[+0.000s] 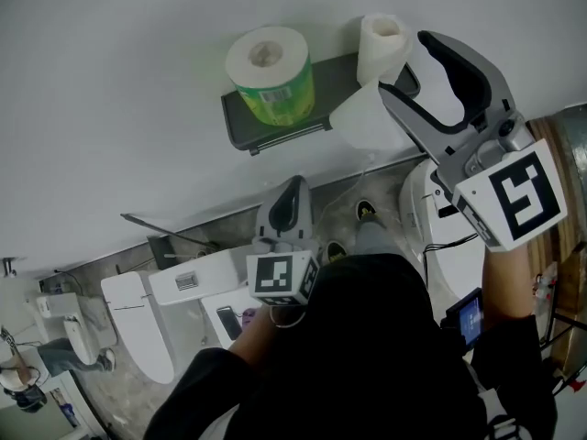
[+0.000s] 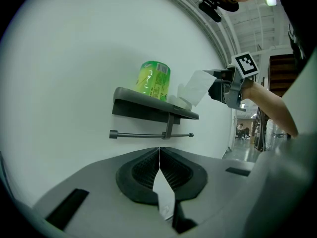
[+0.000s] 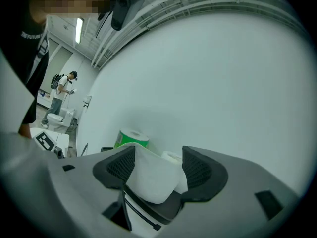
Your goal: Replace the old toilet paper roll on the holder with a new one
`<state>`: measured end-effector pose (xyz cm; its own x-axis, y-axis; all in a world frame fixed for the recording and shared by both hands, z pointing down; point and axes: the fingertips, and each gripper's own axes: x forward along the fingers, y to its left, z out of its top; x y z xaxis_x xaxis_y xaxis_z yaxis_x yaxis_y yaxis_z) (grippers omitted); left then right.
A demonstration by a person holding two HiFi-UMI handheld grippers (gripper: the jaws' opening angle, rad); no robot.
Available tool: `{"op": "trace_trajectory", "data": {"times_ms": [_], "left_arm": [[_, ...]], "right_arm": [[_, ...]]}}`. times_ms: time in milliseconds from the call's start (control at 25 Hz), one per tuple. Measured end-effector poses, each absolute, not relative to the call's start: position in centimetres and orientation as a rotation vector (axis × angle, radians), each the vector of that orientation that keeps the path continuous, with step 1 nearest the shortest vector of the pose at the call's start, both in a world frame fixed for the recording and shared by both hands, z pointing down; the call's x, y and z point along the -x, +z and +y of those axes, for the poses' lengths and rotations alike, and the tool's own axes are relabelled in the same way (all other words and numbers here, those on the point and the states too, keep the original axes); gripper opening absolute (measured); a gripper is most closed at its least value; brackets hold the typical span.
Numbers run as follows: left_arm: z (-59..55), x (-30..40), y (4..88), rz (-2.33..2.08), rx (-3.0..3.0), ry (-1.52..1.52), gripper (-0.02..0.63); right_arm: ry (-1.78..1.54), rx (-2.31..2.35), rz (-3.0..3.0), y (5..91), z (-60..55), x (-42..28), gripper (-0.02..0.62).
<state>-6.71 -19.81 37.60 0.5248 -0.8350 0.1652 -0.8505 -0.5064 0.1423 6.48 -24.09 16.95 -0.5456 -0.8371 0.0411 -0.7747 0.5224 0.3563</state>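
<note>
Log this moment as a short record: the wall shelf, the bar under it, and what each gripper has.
shelf: dark shelf fixed to the wall
on shelf: green-wrapped roll and small white roll, both standing on end
bar under shelf: bar is bare, no roll on it
right gripper: right gripper has its fingers closed on a white roll, up by the shelf end near the small white roll
left gripper: left gripper has its fingers together, lower down and away from the shelf

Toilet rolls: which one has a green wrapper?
The wrapped roll at the shelf's left end. The bare roll beside it and the held roll in the right gripper are plain white.
</note>
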Motion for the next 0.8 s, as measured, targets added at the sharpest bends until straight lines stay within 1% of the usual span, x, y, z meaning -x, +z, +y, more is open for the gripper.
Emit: {"op": "trace_trajectory", "data": {"times_ms": [280, 520, 800], "left_arm": [[-20.0, 6.5, 37.5, -1.44, -2.56, 0.112, 0.023], [-20.1, 6.4, 37.4, -1.444, -2.561, 0.108, 0.023], [-19.9, 7.8, 37.2, -1.487, -2.535, 0.109, 0.023]], "right_arm": [[-0.655, -1.385, -2.313, 17.8, -24.9, -6.8, 0.288], [-0.536, -1.327, -2.534, 17.3, -23.6, -4.1, 0.287], [-0.278, -1.242, -2.721, 18.9, -23.7, -0.2, 0.288]]}}
